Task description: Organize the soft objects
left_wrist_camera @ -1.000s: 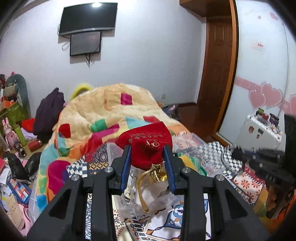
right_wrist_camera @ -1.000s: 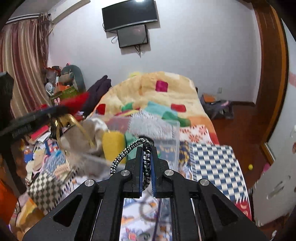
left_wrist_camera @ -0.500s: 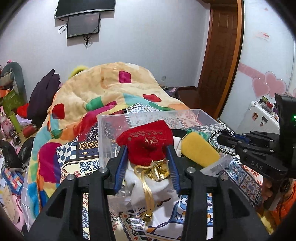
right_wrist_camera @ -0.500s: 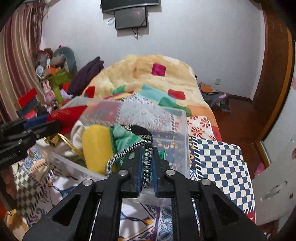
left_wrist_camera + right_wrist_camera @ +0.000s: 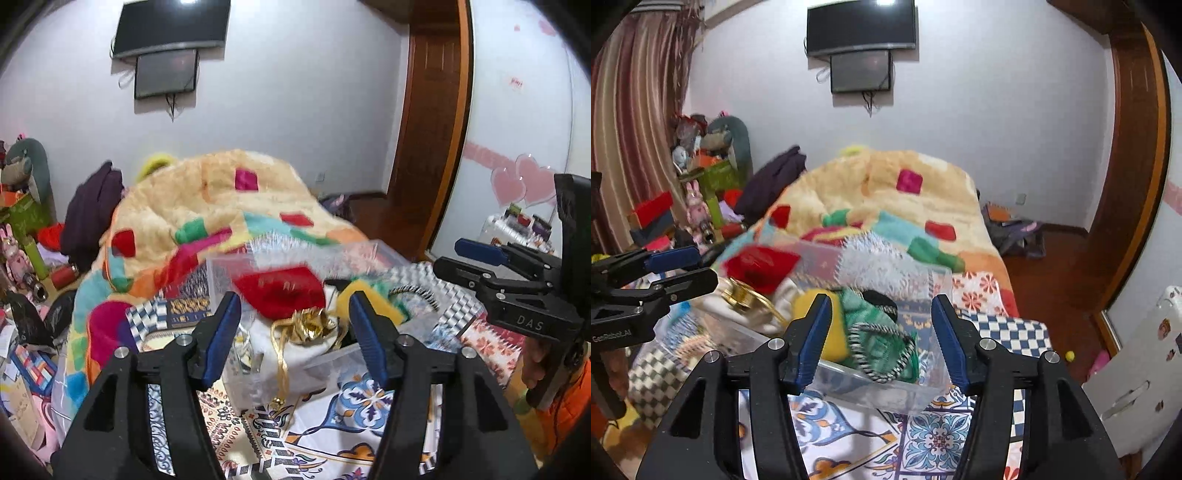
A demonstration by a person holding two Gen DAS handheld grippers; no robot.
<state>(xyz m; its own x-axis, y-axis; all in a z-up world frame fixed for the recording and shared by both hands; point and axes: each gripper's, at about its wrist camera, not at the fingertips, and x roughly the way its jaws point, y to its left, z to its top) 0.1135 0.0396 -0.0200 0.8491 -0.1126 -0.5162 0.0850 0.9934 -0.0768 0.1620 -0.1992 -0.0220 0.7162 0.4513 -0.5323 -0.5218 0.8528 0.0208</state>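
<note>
A clear plastic bin [image 5: 325, 363] [image 5: 938, 280] stands on the patterned bedspread, holding soft things. A red pouch with gold drawstring [image 5: 282, 291] [image 5: 759, 264] lies on a white cloth in the bin, blurred. A black-and-white braided cord [image 5: 881, 350] [image 5: 415, 291] lies on a green cloth [image 5: 871, 317] beside a yellow soft item [image 5: 834, 332]. My left gripper [image 5: 293, 332] is open and empty, just in front of the pouch. My right gripper [image 5: 881, 336] is open and empty, above the cord.
A colourful patchwork quilt [image 5: 207, 218] is heaped behind the bin. Clutter and toys [image 5: 698, 184] stand at the left by the curtain. A checked cloth [image 5: 1008, 332] lies right of the bin. A white case [image 5: 1141, 373] is at far right.
Both grippers opened. The left let go of the red pouch and the right let go of the braided cord; both now lie in the bin, and the grippers have drawn back a little.
</note>
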